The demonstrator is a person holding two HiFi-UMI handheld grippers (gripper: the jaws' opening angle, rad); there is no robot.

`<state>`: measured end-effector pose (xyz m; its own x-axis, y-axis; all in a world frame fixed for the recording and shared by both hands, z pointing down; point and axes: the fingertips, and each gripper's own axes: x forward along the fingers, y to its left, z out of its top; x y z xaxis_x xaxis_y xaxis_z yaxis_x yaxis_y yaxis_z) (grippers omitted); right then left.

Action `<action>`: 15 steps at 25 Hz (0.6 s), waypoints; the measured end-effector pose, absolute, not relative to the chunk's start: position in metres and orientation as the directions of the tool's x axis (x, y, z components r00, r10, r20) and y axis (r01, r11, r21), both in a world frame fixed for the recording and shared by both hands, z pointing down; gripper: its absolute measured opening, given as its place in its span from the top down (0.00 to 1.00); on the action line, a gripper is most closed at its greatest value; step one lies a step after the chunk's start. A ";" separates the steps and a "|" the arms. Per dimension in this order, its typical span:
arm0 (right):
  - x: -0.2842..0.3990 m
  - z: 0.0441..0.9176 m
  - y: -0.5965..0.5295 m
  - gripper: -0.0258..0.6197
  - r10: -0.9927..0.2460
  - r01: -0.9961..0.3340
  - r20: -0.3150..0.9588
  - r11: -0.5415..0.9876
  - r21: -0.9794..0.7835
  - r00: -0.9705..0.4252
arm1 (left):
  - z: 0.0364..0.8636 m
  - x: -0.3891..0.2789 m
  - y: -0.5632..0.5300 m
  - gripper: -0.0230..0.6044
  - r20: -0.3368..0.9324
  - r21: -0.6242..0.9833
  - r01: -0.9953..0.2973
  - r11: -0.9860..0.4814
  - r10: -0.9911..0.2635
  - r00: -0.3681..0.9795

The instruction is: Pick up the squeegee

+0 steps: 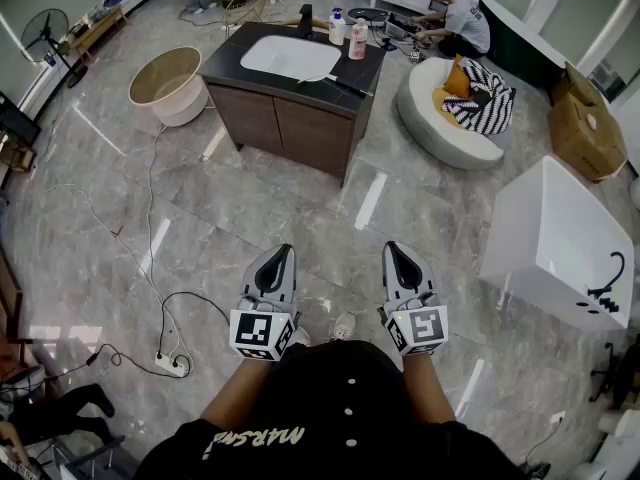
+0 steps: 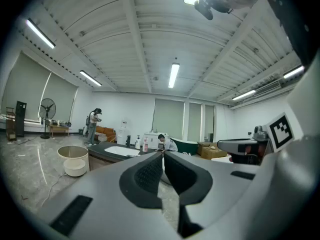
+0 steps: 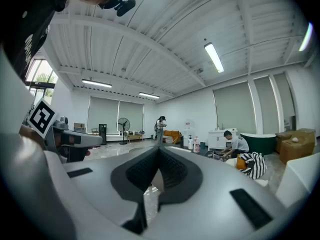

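Note:
The squeegee (image 1: 335, 82), with a pale head and a dark handle, lies on the dark counter of the vanity cabinet (image 1: 290, 118), to the right of the white sink (image 1: 290, 56). Both grippers are held low over the marble floor, far short of the cabinet. My left gripper (image 1: 283, 255) is shut with nothing in it; its tips meet in the left gripper view (image 2: 163, 154). My right gripper (image 1: 395, 252) is shut and empty too, its tips touching in the right gripper view (image 3: 159, 149). The counter shows small in the left gripper view (image 2: 117, 151).
Two bottles (image 1: 347, 32) stand at the counter's back. A round beige tub (image 1: 168, 85) sits left of the cabinet, a round white seat with a striped cushion (image 1: 448, 118) right of it. A white bathtub (image 1: 560, 243) is at the right. A power strip with cable (image 1: 170, 365) lies on the floor. A person (image 1: 455, 18) crouches behind.

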<state>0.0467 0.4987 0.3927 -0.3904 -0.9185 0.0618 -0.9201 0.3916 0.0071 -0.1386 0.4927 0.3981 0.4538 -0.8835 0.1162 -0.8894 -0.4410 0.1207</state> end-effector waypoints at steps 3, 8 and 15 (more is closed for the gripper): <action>0.048 0.391 0.495 0.97 -0.919 -0.920 0.058 0.392 0.011 -0.390 | 0.399 -0.137 0.490 0.93 0.118 0.124 -0.889 -0.441 -0.883 0.455; 0.049 0.391 0.493 0.97 -0.917 -0.918 0.058 0.395 0.016 -0.394 | 0.399 -0.133 0.488 0.93 0.118 0.120 -0.888 -0.443 -0.882 0.456; 0.056 0.387 0.489 0.97 -0.908 -0.908 0.025 0.419 0.000 -0.419 | 0.398 -0.124 0.485 0.93 0.123 0.114 -0.896 -0.430 -0.889 0.442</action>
<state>0.0557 0.4891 0.3869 -0.4188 -0.9077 0.0248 -0.9080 0.4190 0.0002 -0.1244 0.4850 0.3984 0.4419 -0.8885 0.1232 -0.8957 -0.4297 0.1138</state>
